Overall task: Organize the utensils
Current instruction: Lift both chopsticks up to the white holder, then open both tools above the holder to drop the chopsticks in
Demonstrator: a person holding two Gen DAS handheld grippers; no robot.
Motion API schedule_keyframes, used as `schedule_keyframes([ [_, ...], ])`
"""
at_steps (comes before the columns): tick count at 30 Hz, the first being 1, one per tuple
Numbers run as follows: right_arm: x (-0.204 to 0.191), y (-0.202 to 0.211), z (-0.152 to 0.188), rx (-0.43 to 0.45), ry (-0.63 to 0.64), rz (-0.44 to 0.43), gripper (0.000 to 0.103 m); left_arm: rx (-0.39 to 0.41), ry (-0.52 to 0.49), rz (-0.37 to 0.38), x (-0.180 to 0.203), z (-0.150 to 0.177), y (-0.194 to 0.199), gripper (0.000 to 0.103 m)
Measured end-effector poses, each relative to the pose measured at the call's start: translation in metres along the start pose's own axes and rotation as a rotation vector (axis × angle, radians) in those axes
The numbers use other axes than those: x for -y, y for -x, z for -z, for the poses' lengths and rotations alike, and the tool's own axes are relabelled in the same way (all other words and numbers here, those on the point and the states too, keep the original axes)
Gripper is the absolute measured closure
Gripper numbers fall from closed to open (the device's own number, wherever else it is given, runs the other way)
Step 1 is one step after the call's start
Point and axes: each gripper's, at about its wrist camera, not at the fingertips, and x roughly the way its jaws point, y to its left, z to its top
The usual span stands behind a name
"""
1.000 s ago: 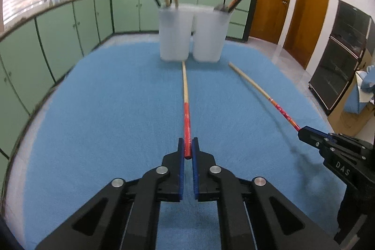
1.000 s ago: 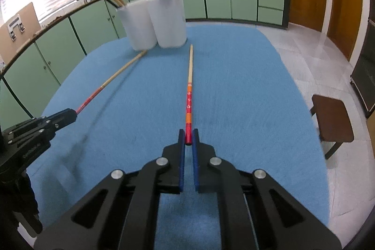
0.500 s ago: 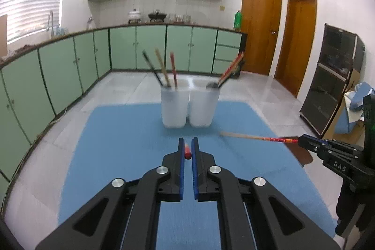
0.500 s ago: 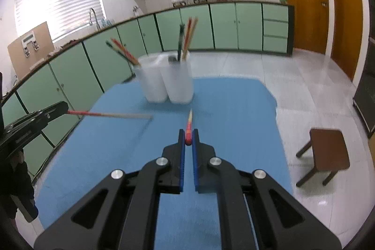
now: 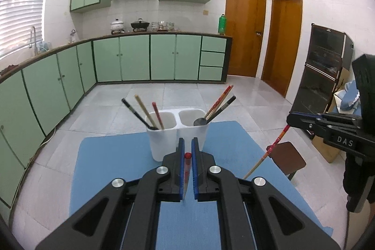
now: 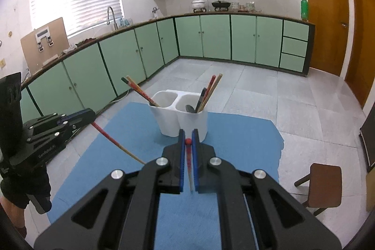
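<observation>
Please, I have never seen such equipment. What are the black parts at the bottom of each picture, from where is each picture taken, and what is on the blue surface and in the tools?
There is no robot here. A person holds a hand tool in each hand, and each tool has two black fingers and a wide-angle camera that looks forward along them.

One picture comes from the left gripper, with the right gripper at its right edge. The other picture comes from the right gripper's own camera, and the left one shows at its left edge.

Each gripper is shut on one chopstick by its red end: the left chopstick and the right chopstick. Both are lifted above the table.

On the blue mat stands a white holder with two compartments. Both contain more chopsticks, and one also holds a spoon.
</observation>
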Motion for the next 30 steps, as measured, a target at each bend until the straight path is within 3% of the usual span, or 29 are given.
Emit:
schedule_keyframes([
  [6,0.0,0.003,-0.044,0.038,-0.001,-0.018,0.098,0.042,-0.018,0.017,0.001,-0.035,-0.003,0.097],
  [13,-0.002,0.014,-0.115,0.162,-0.012,-0.016,0.098,0.173,-0.021,0.003,-0.003,-0.098,0.002,0.097],
  [18,0.0,-0.001,-0.152,0.197,-0.026,0.013,0.098,0.238,-0.018,-0.02,-0.009,-0.143,-0.008,0.097],
  [26,0.005,-0.054,-0.167,0.186,-0.008,0.098,0.098,0.289,-0.003,-0.074,-0.019,-0.165,-0.056,0.097],
  [30,0.014,-0.081,-0.154,0.143,-0.025,0.101,0.098,0.234,0.052,-0.084,-0.033,-0.151,-0.091,0.097],
])
